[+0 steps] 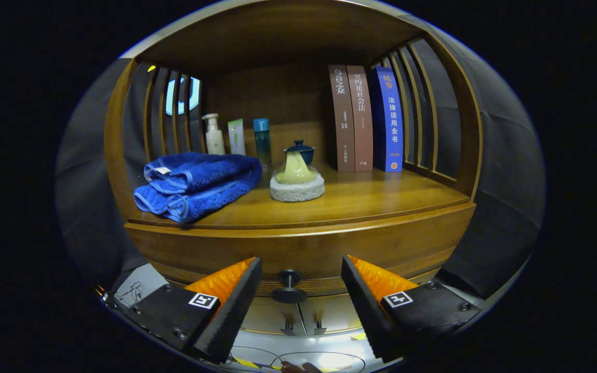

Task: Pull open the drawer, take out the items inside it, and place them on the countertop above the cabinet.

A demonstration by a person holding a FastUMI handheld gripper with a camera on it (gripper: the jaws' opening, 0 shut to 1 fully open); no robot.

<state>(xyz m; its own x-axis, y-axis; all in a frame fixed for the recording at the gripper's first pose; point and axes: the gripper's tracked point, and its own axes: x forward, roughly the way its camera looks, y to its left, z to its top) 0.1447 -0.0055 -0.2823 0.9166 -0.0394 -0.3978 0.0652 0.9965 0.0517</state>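
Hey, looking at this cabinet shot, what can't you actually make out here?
Gripper view:
- Inside of the drawer: hidden by its closed front, so its items can't be seen.
- Whether the open gripper touches the knob between its fingers: depth unclear.
- Small bottles behind the blue towel: too small and dim to identify.
- Lidded cup: partly covered by a yellow cloth.
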